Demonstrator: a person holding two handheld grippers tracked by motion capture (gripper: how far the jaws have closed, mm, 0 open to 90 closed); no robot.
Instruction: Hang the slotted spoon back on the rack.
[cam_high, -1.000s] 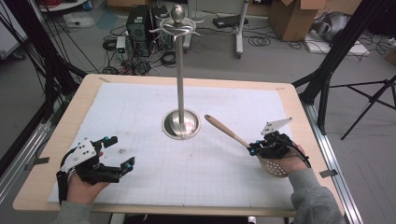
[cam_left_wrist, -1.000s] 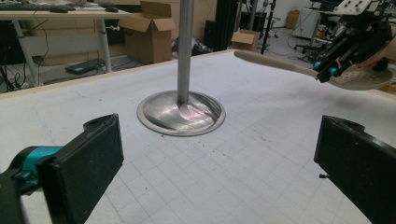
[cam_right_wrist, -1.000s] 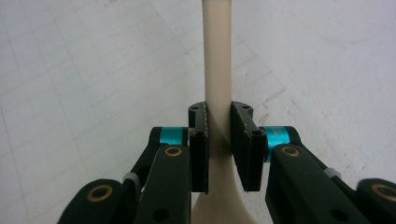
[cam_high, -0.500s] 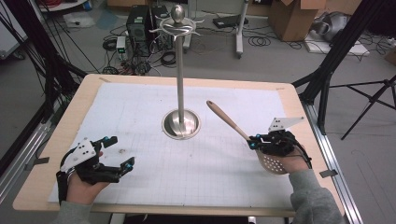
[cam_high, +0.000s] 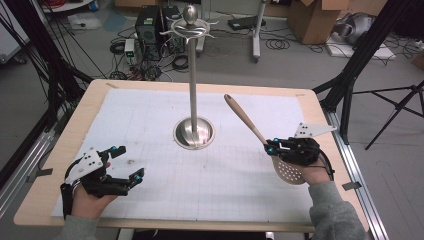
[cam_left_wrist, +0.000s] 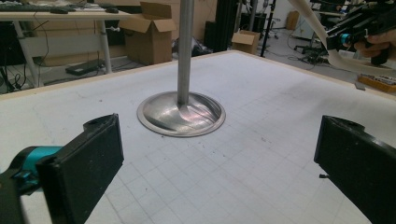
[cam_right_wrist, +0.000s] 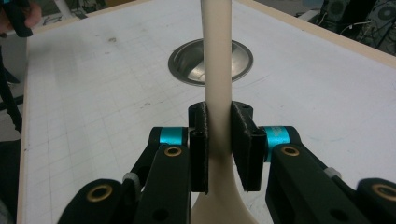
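A wooden slotted spoon (cam_high: 250, 122) is clamped by its neck in my right gripper (cam_high: 274, 148) at the table's right side; its handle slants up toward the stand, its perforated bowl (cam_high: 289, 171) lies by the hand. In the right gripper view the pads press both sides of the spoon's handle (cam_right_wrist: 217, 70). A tall steel utensil stand (cam_high: 193, 75) with hooks at its top rises from a round base (cam_high: 194, 133) at the table's middle. My left gripper (cam_high: 131, 164) rests at the near left, open, nothing between its pads (cam_left_wrist: 88, 163), facing the stand's base (cam_left_wrist: 181, 113).
A white gridded mat (cam_high: 150, 115) covers the wooden table (cam_high: 95, 95). Black frame posts, cables, computer cases and cardboard boxes stand on the floor beyond the far edge. A tripod leg (cam_high: 395, 115) stands off the right side.
The right gripper has shifted slightly and tilted the spoon, so its handle now rises steeper toward the stand. The left gripper has kept still.
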